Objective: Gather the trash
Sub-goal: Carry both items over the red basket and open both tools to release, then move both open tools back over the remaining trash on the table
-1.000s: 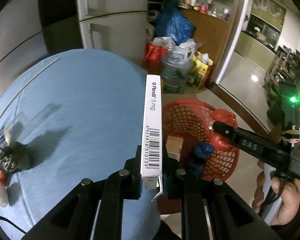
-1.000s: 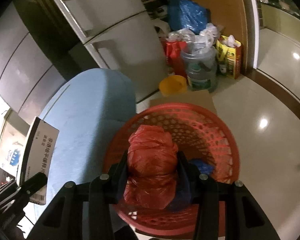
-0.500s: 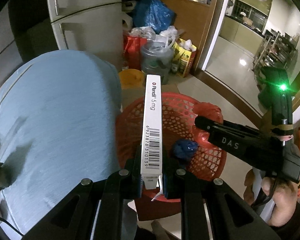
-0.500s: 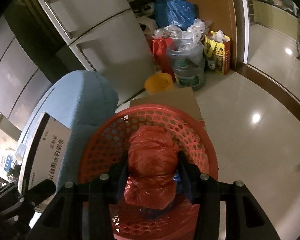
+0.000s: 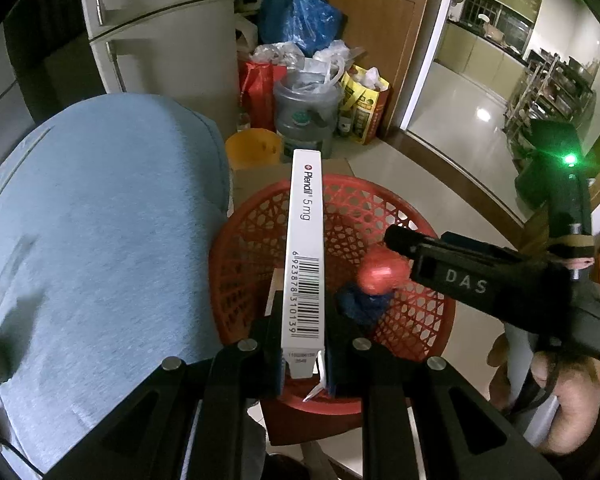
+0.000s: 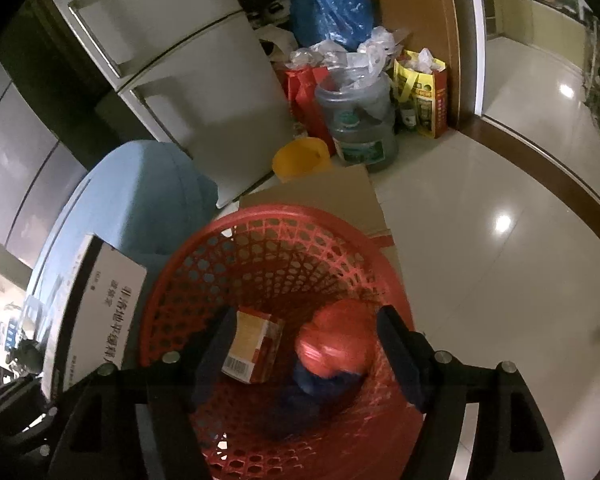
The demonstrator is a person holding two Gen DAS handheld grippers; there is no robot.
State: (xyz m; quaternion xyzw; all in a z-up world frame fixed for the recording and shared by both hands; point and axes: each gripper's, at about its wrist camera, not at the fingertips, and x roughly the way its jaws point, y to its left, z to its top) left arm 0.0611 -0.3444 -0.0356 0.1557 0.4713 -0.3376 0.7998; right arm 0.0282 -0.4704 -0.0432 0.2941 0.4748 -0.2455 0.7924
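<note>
We work from the left. Far left in the left wrist view, a blue cloth-covered surface (image 5: 100,240) fills the frame, with a pale fridge (image 5: 160,28) behind it. Next, our left gripper (image 5: 303,364) is pressed tight on a narrow white medicine box (image 5: 305,248), barcode edge facing the camera, the box standing up along the fingers and held over the near rim of the red basket (image 5: 260,240). The basket sits on the floor just beside the blue surface, on a sheet of cardboard (image 6: 324,196).

Inside the basket we see a small orange-and-white carton (image 6: 256,346) to the left, a dark blue wad (image 6: 312,380) at the bottom, and a blurred red plastic bundle (image 6: 334,344) on top of it.

To the right, our right gripper (image 6: 306,344) hangs over the basket, its jaws opening. The red bundle lies between the fingers, but neither pad touches it. A bare hand (image 5: 572,400) grips the handle.

Behind the basket: a yellow bucket (image 6: 300,158), a clear water jug (image 6: 360,120) stuffed with plastic, a blue bag (image 6: 328,8).
</note>
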